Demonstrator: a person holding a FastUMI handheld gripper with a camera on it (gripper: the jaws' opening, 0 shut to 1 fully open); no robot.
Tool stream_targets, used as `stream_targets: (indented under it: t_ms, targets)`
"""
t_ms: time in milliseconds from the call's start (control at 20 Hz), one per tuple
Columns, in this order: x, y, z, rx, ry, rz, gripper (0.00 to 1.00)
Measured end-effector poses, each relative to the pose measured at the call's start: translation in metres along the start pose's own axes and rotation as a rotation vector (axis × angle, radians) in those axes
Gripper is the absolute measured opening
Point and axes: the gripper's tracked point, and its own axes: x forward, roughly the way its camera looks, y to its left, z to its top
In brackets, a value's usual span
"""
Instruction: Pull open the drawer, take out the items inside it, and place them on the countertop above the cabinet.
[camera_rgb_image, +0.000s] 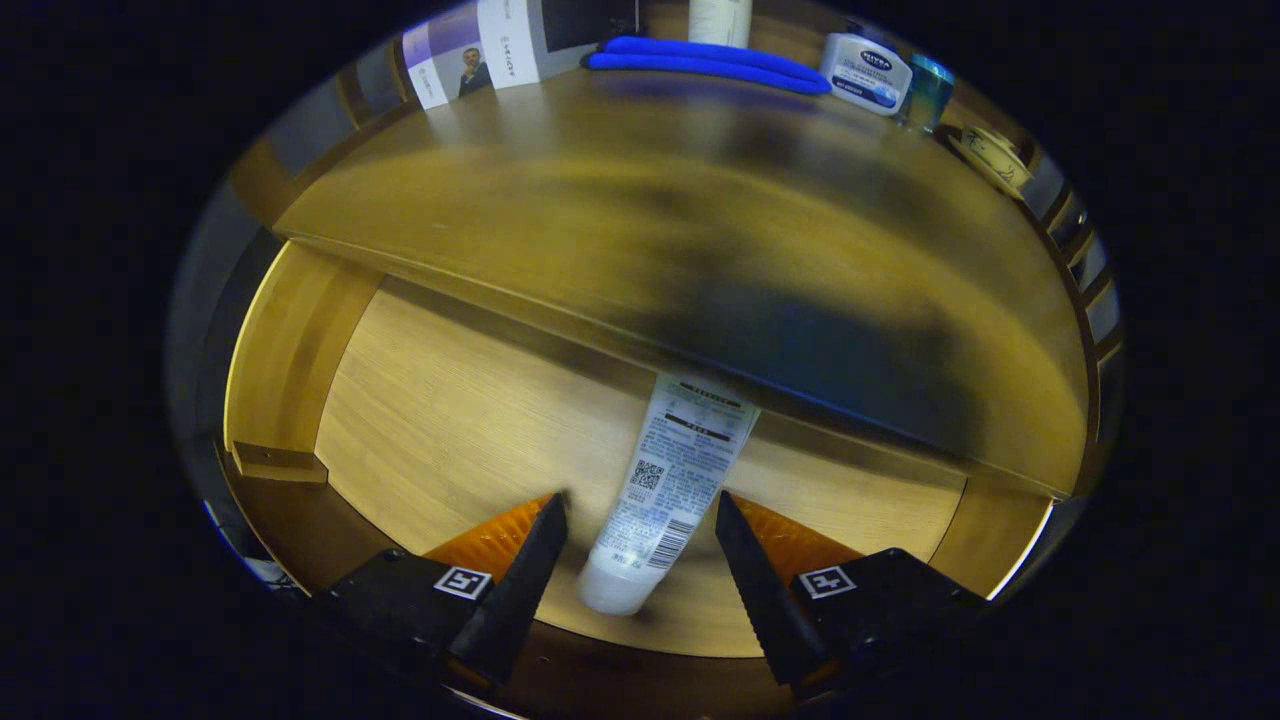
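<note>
Wooden drawer (450, 420) open; tube (665, 480) under countertop (560, 210) lip — tongs (640, 545) released, straddling it

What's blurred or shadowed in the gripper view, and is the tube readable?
Gripper view: countertop is motion-smeared with a broad dark shadow over its near edge; fisheye bends that edge. Tube lies in the open drawer between the open gripper fingers, untouched; its cap end is soft, its print sharper.

Warm dim light. Big soft shadow on countertop (700, 230) from centre toward 4 o'clock. Motion blur on tube (670, 480) and wood grain. Heavy fisheye bend at rim. Gripper (640, 525) fingers spread, sharp.
</note>
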Motion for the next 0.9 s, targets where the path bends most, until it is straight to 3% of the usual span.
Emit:
stream_targets:
  t_ms: [150,400,450,500,900]
  targets:
    - [0.006,-0.007,-0.001,-0.005,0.035,-0.023,0.94]
    - [0.005,-0.005,-0.004,-0.068,0.05,-0.029,0.55]
    - [0.0,-0.005,-0.004,-0.079,0.039,-0.031,0.55]
    - [0.003,-0.001,-0.008,-0.106,0.041,-0.011,0.45]
    - [-0.028,0.023,-0.013,-0.207,-0.02,0.064,0.45]
